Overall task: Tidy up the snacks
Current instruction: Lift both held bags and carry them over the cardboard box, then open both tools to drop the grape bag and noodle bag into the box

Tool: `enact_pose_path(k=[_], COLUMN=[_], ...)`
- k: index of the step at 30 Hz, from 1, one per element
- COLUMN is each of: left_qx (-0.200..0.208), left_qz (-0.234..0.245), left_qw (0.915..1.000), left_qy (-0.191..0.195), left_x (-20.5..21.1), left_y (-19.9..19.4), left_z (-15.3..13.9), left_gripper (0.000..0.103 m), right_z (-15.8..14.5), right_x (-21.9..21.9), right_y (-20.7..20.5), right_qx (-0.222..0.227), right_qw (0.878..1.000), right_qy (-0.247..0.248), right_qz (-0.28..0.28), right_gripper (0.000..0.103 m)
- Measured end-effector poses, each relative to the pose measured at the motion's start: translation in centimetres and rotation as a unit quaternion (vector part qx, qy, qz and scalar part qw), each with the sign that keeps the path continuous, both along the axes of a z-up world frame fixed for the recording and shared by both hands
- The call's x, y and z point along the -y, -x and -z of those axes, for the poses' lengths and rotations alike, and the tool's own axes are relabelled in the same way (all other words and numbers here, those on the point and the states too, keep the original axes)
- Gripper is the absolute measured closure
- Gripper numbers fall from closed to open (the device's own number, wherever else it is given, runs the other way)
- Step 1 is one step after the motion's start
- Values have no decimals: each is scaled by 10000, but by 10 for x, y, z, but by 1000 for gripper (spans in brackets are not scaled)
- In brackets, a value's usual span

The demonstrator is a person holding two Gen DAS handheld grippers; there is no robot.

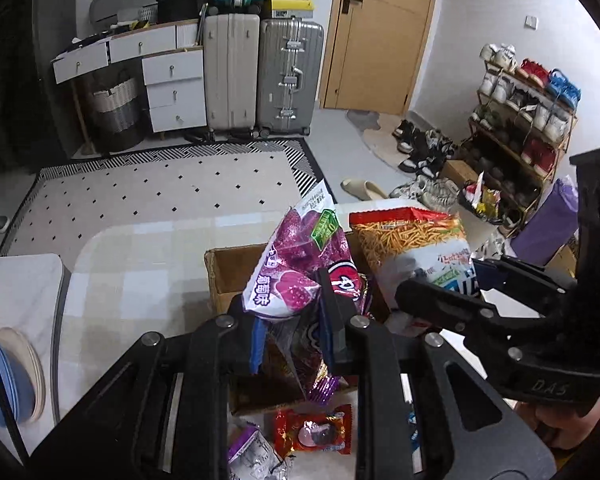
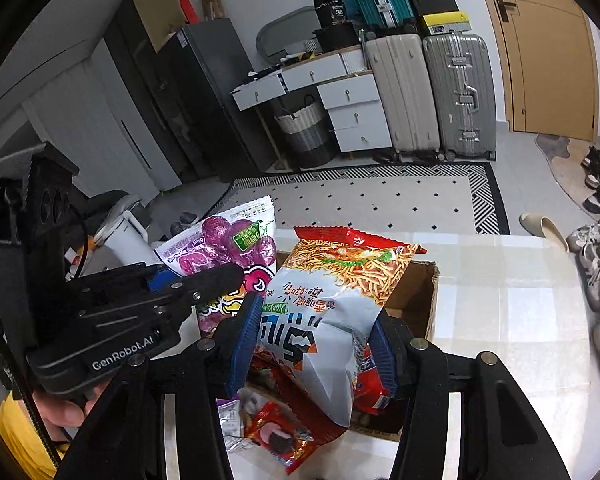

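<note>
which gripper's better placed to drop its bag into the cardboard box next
Right, probably. Its chip bag hangs directly over the open cardboard box, while the left gripper holds the purple candy bag nearer the box's left wall.

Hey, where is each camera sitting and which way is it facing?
Left wrist: on the left gripper, facing its purple grape candy bag; right gripper at right.
Right wrist: on the right gripper, facing its red-and-white noodle snack bag; left gripper, hand at left.
Shared: both bags, brown cardboard box.
</note>
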State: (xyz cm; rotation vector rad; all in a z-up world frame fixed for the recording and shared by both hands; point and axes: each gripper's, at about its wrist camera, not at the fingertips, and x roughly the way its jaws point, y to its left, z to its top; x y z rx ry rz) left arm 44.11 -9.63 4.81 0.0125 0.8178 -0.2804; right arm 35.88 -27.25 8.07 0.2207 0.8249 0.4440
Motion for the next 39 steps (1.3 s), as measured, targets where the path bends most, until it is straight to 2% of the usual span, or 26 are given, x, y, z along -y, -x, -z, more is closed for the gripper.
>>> enact_pose_path(k=[14,17,30,34,39], left_qx=[-240,-380,-558,-507,-475], left_qz=[83,82,97,91,114], left_qw=[9994,9991,9981,9982,9983], left_qy=[-218,-153,-232,-303,-325], left_x=[28,25,36,39,39], left_y=[-34,-37,-54,-57,-58], left_z=[38,46,66,71,72], left_gripper=[84,84,84,84,84], right_z=[29,33,48,53,56], right_x=[-6,-7,-9,-13,-15], right_y=[-19,-18,-17,-15,-18], right_qx=[-267,-319,-463,-404,-402], right_qw=[9992,9989,9977,9966,9965], right_qy=[290,325,481,702,719], right_qz=[-84,-89,-127,-148,-136], right_gripper=[51,51,51,51,50])
